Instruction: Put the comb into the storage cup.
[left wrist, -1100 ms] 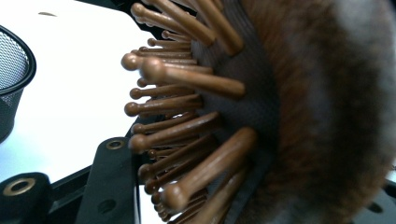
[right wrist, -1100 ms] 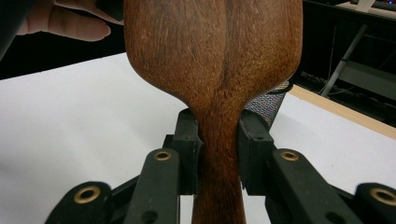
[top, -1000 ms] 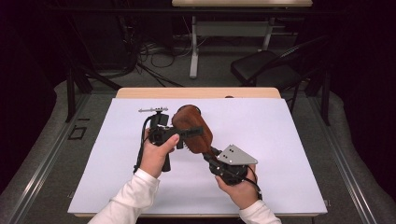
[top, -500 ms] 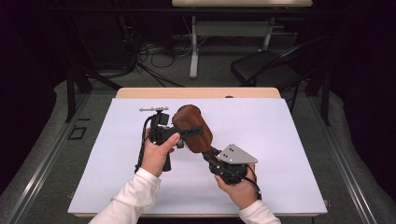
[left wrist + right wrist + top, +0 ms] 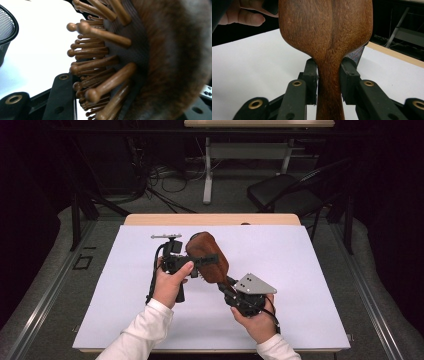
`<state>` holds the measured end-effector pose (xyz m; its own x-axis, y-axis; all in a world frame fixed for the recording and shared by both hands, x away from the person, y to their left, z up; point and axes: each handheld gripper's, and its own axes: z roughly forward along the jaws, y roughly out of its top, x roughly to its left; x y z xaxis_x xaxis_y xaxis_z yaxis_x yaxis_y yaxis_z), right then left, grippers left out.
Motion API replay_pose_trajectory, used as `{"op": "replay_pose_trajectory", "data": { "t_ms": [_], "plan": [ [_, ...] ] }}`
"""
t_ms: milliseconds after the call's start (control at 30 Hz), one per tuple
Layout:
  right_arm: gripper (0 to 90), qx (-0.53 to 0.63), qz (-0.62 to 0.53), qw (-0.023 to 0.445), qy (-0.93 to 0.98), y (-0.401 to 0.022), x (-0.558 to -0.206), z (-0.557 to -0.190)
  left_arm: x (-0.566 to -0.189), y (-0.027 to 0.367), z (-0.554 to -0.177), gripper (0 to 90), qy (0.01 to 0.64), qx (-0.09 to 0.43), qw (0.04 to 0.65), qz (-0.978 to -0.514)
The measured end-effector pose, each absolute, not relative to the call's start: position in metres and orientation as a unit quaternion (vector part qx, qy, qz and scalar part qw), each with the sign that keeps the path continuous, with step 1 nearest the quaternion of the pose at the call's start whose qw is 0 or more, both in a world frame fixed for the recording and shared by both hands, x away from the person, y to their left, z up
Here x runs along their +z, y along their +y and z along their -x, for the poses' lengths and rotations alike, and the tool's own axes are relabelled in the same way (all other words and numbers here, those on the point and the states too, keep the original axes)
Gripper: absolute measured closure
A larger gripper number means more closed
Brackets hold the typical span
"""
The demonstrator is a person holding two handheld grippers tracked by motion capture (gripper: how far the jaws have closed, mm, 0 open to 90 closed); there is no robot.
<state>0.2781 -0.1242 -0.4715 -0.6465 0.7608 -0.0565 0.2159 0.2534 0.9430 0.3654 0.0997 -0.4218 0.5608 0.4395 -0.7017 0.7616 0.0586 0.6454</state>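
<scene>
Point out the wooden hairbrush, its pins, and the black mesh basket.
Brown wooden paddle hairbrush (image 5: 324,30): right gripper view, on its back.
Brown round-tipped wooden pins (image 5: 100,50): left gripper view, on a middle pin.
Black wire-mesh basket (image 5: 6,30): left gripper view, on its wall.

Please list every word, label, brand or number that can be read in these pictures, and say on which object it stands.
None: no readable text appears on the wooden hairbrush, the left gripper, the right gripper, the white table or the mesh basket.
</scene>
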Motion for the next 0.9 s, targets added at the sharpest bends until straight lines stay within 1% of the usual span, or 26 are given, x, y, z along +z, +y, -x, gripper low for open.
{"op": "replay_pose_trajectory", "data": {
  "t_ms": [167, 567, 633, 900],
  "plan": [
    [67.9, 0.515, -0.326, 0.262, 0.748, -0.1247, -0.4714, -0.2788, -0.4224, 0.0988, -0.3659, 50.8, 0.448, -0.141, 0.574, -0.671],
    [53.7, 0.515, -0.320, 0.261, 0.751, -0.1221, -0.4714, -0.2797, -0.4237, 0.0998, -0.3664, 50.7, 0.450, -0.141, 0.573, -0.671],
    [52.6, 0.513, -0.318, 0.269, 0.750, -0.1215, -0.4715, -0.2798, -0.4239, 0.1003, -0.3667, 50.7, 0.452, -0.141, 0.573, -0.669],
    [47.4, 0.508, -0.319, 0.267, 0.754, -0.1202, -0.4725, -0.2818, -0.4252, 0.1032, -0.3674, 50.6, 0.453, -0.138, 0.573, -0.668]
  ]
}}
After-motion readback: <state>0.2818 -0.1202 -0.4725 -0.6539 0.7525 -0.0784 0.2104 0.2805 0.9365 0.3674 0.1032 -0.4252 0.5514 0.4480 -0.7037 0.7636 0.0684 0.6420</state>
